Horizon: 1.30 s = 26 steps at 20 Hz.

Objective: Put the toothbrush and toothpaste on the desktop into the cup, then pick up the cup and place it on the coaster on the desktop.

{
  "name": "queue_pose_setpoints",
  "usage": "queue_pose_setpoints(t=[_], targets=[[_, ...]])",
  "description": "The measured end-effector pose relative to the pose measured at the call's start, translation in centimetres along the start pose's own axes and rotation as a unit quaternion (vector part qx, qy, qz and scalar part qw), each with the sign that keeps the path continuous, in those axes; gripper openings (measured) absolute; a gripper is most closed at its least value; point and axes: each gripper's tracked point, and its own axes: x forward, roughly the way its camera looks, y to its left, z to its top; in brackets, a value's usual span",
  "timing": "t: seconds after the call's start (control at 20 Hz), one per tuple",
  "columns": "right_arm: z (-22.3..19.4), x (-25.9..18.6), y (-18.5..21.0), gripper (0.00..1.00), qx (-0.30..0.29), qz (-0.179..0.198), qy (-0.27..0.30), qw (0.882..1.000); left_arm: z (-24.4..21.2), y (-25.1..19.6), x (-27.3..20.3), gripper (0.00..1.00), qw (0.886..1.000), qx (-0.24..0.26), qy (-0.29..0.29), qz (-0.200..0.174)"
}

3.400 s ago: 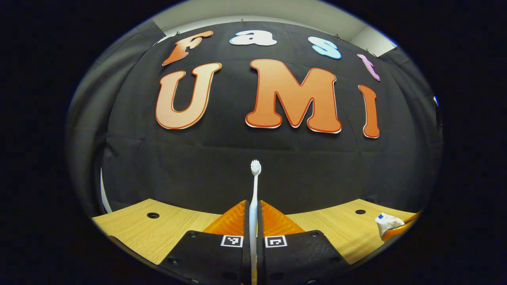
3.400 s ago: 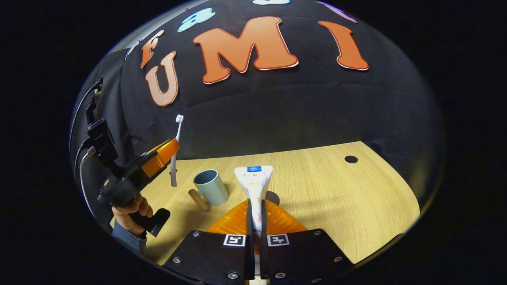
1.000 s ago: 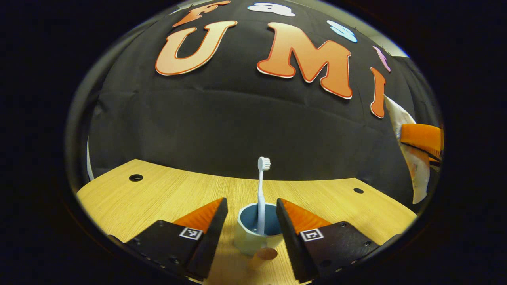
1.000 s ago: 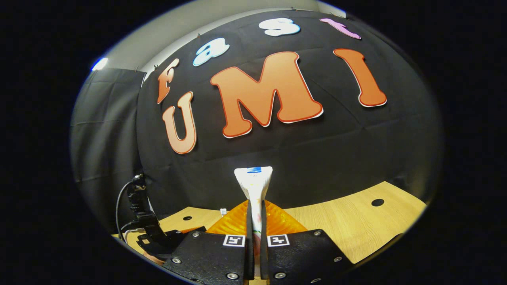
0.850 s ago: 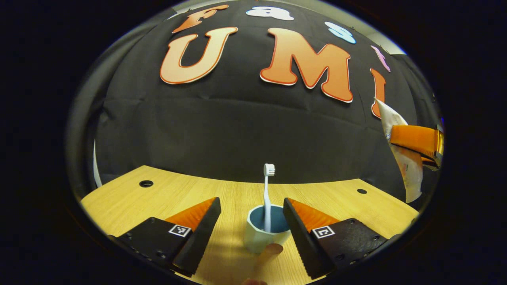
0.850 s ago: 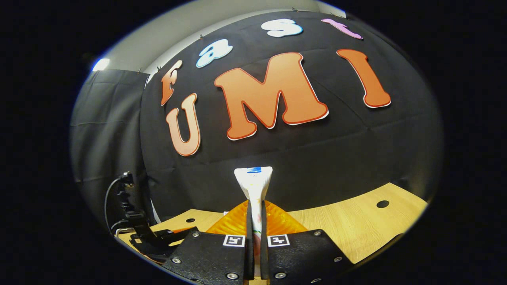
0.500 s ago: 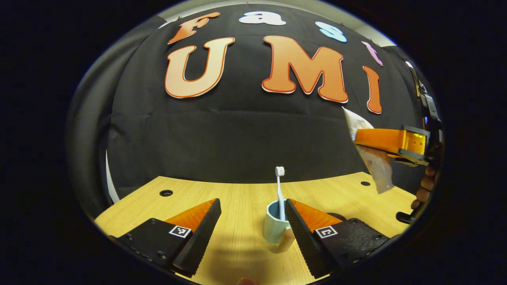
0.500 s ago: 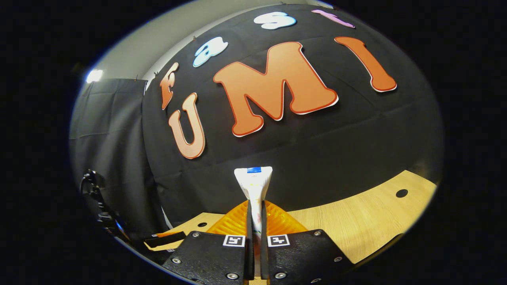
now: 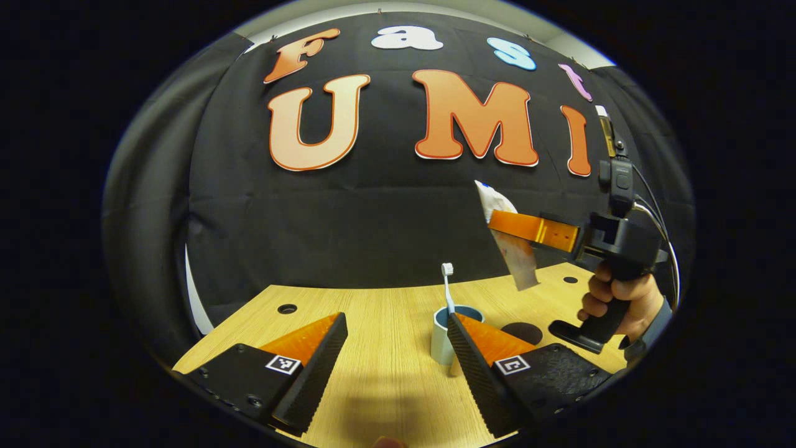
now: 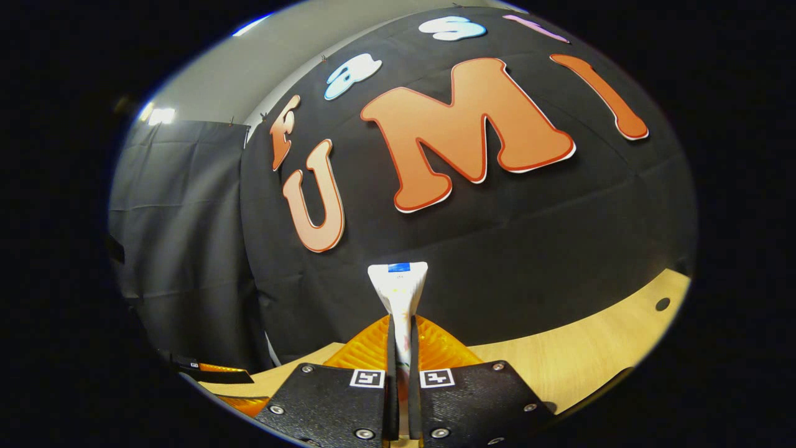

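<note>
A white toothbrush (image 9: pixel 448 292) stands upright in the pale cup (image 9: pixel 440 341) with a blue inside. My left gripper (image 9: pixel 395 321) is open, drawn back from the cup; its right finger (image 9: pixel 472 361) hides part of the cup. In the left gripper view, my right gripper (image 9: pixel 505 224) hangs above and to the right of the cup, shut on the white toothpaste tube (image 9: pixel 517 261), which points down. In the right gripper view, the right gripper (image 10: pixel 401 325) pinches the toothpaste tube (image 10: pixel 398 285), whose flat end sticks out forward. A dark round coaster (image 9: pixel 521 332) lies right of the cup.
The wooden desktop (image 9: pixel 379 323) has small round holes (image 9: pixel 287 308) near its back edge, close to the black cloth wall. A hand (image 9: pixel 622 300) holds the right gripper's handle at the right. The left gripper's finger (image 10: pixel 214 372) shows low at the left in the right gripper view.
The left gripper let go of the toothbrush in the cup, opened and drew back leftward. The right gripper carried the toothpaste leftward, nearer above the cup.
</note>
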Motion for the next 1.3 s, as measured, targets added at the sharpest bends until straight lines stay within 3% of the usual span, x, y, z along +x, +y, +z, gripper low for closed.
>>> queue_pose_setpoints(t=[0.35, 0.6, 1.05, 1.3], targets=[[-3.7, 3.7, 0.8, 0.06, -0.016, 0.012, 0.006, 1.000, -0.8, 2.0, -0.6, 0.96, 1.000, -0.008, 0.005, 0.016], [-6.3, 5.3, 0.4, 0.06, 0.003, 0.018, 0.011, 1.000, -1.5, 2.2, -0.5, 0.97, 1.000, -0.012, 0.014, 0.017], [-8.2, 5.5, 0.9, 0.08, -0.039, 0.037, 0.009, 0.999, -3.5, 1.7, 0.2, 0.97, 0.999, -0.028, 0.042, 0.015], [-9.2, 4.5, 0.3, 0.12, -0.063, 0.023, 0.018, 0.998, -3.7, 1.7, 0.0, 0.97, 0.998, -0.038, 0.049, 0.018]])
